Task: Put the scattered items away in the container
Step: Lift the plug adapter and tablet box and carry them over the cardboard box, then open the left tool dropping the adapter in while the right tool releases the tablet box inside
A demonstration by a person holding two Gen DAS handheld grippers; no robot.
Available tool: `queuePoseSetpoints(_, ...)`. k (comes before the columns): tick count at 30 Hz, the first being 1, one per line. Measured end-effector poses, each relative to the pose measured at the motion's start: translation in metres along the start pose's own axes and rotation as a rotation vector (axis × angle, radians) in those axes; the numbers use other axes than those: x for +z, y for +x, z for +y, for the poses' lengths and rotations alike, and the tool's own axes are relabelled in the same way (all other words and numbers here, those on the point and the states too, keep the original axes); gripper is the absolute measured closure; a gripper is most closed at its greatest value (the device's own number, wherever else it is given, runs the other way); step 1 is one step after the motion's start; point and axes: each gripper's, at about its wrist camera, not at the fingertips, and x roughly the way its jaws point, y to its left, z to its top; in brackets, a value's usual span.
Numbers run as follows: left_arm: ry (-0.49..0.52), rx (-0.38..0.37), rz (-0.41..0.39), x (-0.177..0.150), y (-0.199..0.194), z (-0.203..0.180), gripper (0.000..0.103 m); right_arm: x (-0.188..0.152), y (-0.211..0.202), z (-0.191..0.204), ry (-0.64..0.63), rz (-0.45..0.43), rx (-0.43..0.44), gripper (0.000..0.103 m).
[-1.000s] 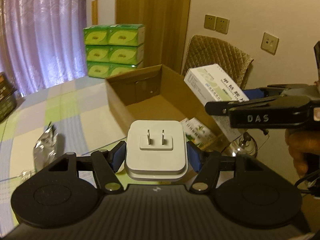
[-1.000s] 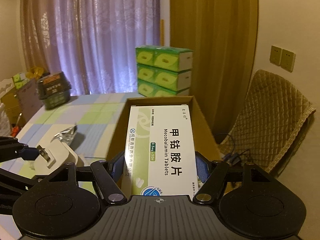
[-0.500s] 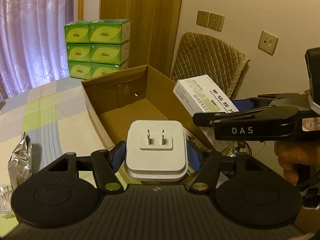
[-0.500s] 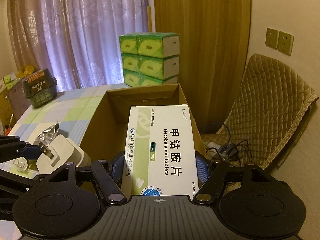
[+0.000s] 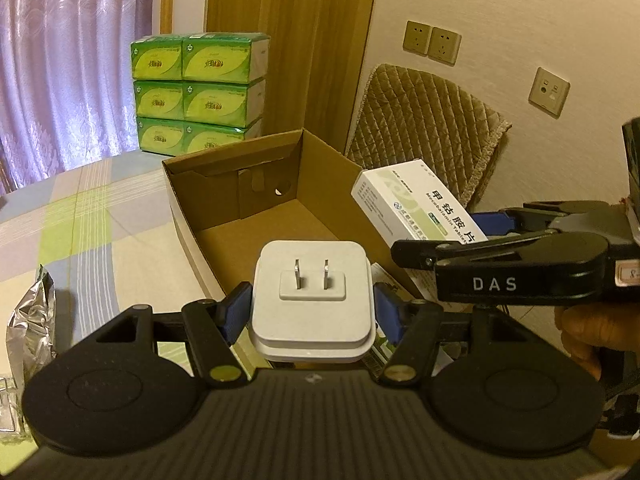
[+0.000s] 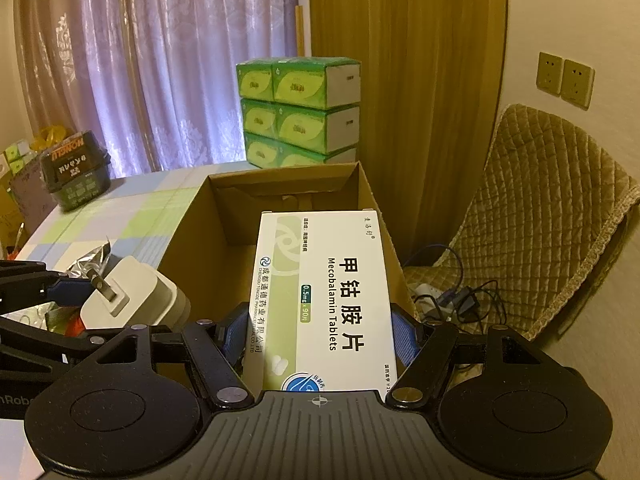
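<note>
My left gripper (image 5: 312,312) is shut on a white plug adapter (image 5: 312,300), prongs facing away, held above the near end of the open cardboard box (image 5: 240,196). My right gripper (image 6: 320,336) is shut on a white and green tablet box (image 6: 324,300), raised over the cardboard box's (image 6: 192,240) right side. In the left wrist view the tablet box (image 5: 416,204) and the right gripper (image 5: 492,232) hang at the right, a hand behind them. The adapter (image 6: 132,300) shows at lower left in the right wrist view. Another small packet (image 5: 386,280) lies inside the box.
A crumpled foil pack (image 5: 30,324) lies on the checked tablecloth (image 5: 88,216) left of the box. Green tissue packs (image 5: 196,92) are stacked behind it. A quilted chair (image 6: 540,208) with cables beneath stands at the right. A dark basket (image 6: 76,172) sits far left.
Both grippers have moved forward and toward the box with their loads; the box now appears nearer and more centred in both views. The grips on adapter and tablet box are unchanged.
</note>
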Motion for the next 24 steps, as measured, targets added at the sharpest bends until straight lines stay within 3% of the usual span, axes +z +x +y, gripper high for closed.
queuePoseSetpoints(24,-0.043,-0.002,-0.002,0.004,0.016,0.001,0.043,-0.001,0.011,-0.002,-0.007,0.010,-0.002,0.030)
